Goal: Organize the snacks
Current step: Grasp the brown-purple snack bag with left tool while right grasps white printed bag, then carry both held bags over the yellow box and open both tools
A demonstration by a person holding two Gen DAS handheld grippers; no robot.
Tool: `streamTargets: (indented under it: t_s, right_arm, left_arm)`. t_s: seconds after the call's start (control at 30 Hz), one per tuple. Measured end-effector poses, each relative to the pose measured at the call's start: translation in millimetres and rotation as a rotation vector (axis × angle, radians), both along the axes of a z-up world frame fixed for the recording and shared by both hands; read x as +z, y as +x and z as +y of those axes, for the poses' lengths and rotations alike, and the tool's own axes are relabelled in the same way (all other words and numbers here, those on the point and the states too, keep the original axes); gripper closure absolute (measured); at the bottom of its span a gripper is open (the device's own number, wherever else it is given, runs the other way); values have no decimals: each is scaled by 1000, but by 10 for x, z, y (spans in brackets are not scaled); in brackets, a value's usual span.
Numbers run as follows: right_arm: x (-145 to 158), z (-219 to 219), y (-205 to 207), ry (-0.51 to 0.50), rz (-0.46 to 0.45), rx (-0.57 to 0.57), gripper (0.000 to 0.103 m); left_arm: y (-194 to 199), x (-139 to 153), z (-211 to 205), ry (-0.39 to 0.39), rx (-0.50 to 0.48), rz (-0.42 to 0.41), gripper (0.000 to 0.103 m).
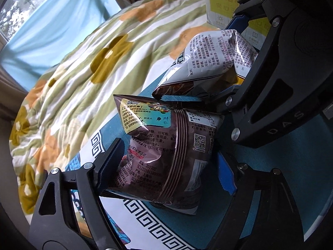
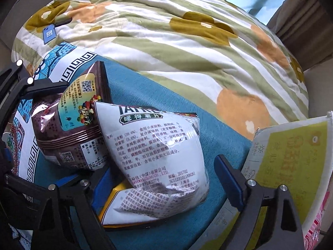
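A brown snack bag [image 1: 166, 152] lies on a blue patterned mat [image 1: 281, 166]. My left gripper [image 1: 168, 162] straddles it, jaws wide, pads beside the bag and not pressing it. A white snack bag [image 1: 210, 62] lies just beyond it, between the fingers of my right gripper [image 1: 235, 60]. In the right wrist view the white bag [image 2: 158, 156] sits between my right gripper's [image 2: 164, 179] open fingers, and the brown bag [image 2: 68, 129] leans against its left side, with the left gripper [image 2: 16, 95] at the left edge.
A yellow-green and white box [image 2: 291, 166] stands at the right of the mat; it also shows in the left wrist view [image 1: 224, 2]. A flowered quilt [image 2: 166, 41] covers the bed beyond. A small blue card [image 2: 49, 33] lies on the quilt.
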State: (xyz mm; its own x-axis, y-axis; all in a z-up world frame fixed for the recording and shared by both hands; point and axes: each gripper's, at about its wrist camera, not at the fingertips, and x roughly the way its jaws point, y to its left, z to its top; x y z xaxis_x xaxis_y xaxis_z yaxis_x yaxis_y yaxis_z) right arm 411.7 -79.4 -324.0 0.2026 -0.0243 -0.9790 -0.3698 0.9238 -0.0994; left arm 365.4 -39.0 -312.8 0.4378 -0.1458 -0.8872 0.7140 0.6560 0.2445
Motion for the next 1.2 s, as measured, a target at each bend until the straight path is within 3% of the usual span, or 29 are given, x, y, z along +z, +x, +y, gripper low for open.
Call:
streamTargets:
  t_s: [0.3,0.33,0.37,0.7,0.93,1.2]
  right_arm:
    - [-98,-62,26,39,22,-62,29]
    - [-91,-65,21,48,20,-69,32]
    - [-81,-65,16,61,19,-73,37]
    - [266,8,-194,101,-91,-99,42]
    - [707,57,-545,141,-184,-115,42]
    - [1506,-115,-1221,262,-365,-194,42]
  left_arm:
    - [1,11,243,11,64,4,28]
    - [3,23,259,7,68,7,42]
    - [3,33,275,5,76,5,44]
    - [-89,178,488,-47,177,23,50]
    - [-372,649,659,-116,252,1,50]
    - [-750,1544,682,-278,296,-83,50]
